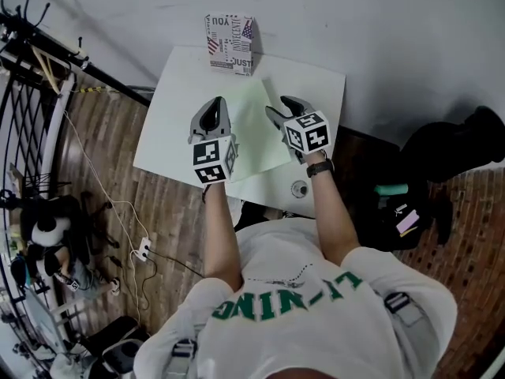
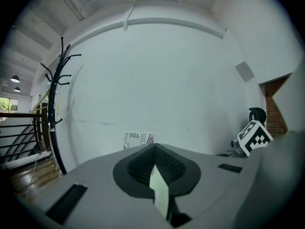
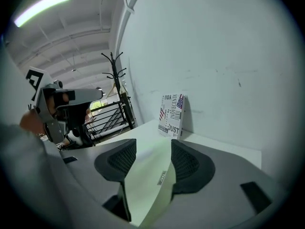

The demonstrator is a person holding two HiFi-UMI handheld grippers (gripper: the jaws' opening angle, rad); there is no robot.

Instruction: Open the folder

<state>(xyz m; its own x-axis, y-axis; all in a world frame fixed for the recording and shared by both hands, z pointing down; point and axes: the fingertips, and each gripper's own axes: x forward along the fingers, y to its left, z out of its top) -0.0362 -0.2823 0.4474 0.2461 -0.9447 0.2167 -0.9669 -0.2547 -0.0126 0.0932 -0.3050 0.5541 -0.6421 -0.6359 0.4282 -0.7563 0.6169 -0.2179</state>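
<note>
Folder [image 3: 143,190] between right gripper [image 3: 152,146] fingers [image 3: 190,163]

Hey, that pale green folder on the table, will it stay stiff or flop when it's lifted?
Probably floppy: the folder looks thin and curves upward between the right gripper's parted jaws. Likely light, since the left gripper pinches just one thin edge of it. It may slide on the smooth table.

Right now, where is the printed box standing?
In the head view, the printed box stands at the far edge of the white table, by the wall, just beyond the green folder.
</note>
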